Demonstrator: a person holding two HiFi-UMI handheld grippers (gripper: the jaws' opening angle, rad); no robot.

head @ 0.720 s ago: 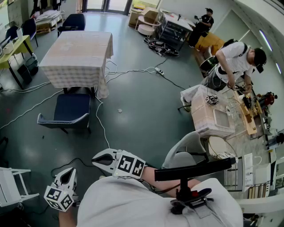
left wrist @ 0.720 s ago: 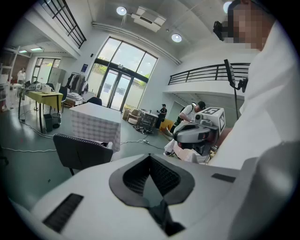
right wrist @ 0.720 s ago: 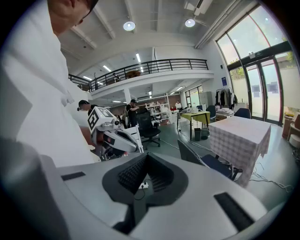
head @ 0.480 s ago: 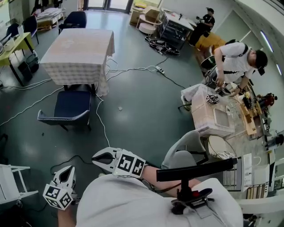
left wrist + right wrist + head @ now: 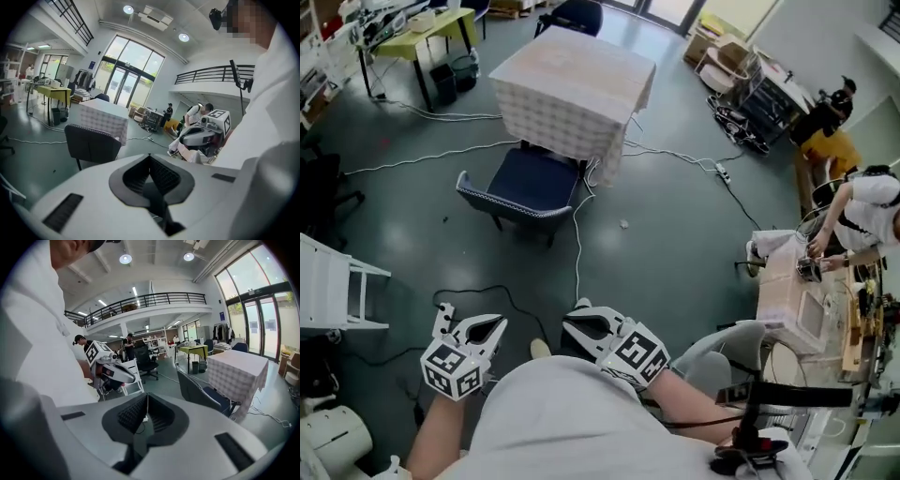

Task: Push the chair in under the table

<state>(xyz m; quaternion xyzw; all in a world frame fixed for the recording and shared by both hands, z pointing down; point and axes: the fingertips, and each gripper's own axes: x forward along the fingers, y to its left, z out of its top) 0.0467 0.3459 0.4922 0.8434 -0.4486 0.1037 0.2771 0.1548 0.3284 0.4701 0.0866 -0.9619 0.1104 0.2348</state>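
A dark blue chair stands on the floor, pulled out from a table draped in a checked cloth, its back toward me. Both grippers are held close to my body, well short of the chair. My left gripper is shut and empty. My right gripper is shut and empty too. In the left gripper view the chair and table lie ahead beyond the shut jaws, with the right gripper alongside. The right gripper view shows the chair, the table and the left gripper.
White and black cables trail across the floor between me and the chair. A white folding frame stands at the left, a green desk at the far left. A person bends over a cluttered workbench at the right. A grey chair is beside me.
The head view has swung left, so the chair and table now sit near the top centre instead of the upper left. Both grippers show further right in the picture and stay shut.
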